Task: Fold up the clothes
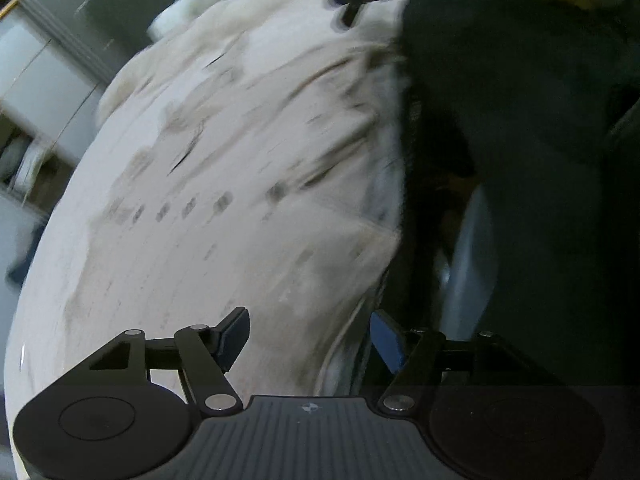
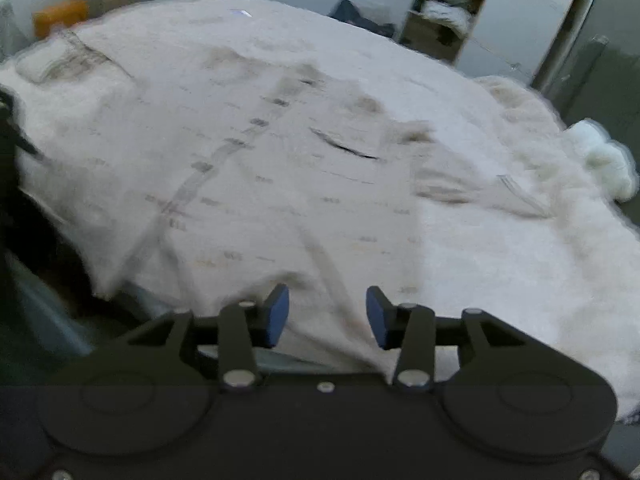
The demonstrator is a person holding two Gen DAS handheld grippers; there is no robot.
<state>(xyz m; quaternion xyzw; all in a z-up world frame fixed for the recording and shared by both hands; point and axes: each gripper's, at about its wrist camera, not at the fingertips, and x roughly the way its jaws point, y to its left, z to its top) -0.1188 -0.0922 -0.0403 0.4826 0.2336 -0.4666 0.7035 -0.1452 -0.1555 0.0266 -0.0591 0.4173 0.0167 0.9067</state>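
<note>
Bed (image 2: 520,280) w/ fuzzy white cover fills most of both views. Pale garment (image 2: 248,168) – whitish, faint dashed print, a button strip down the middle – lies spread flat on it, covering the bed's centre and near side; its near hem hangs at the bed edge. Both views blurred, so fabric detail is soft.

Person in dark clothing (image 1: 520,100) stands at the bed's edge, right side of the left wrist view. Open shelving w/ folded items (image 2: 444,12) at the far wall, beside a pale wardrobe door (image 2: 532,12). Orange object (image 2: 60,16) far left, beyond the bed. White fluffy lump (image 2: 608,160) at the bed's right edge.

Left gripper (image 1: 310,340): fingers spread wide, nothing between – over the garment's edge by the bed side. Right gripper (image 2: 327,316): fingers apart, garment hem seen in the gap, pads not pressing on it.
</note>
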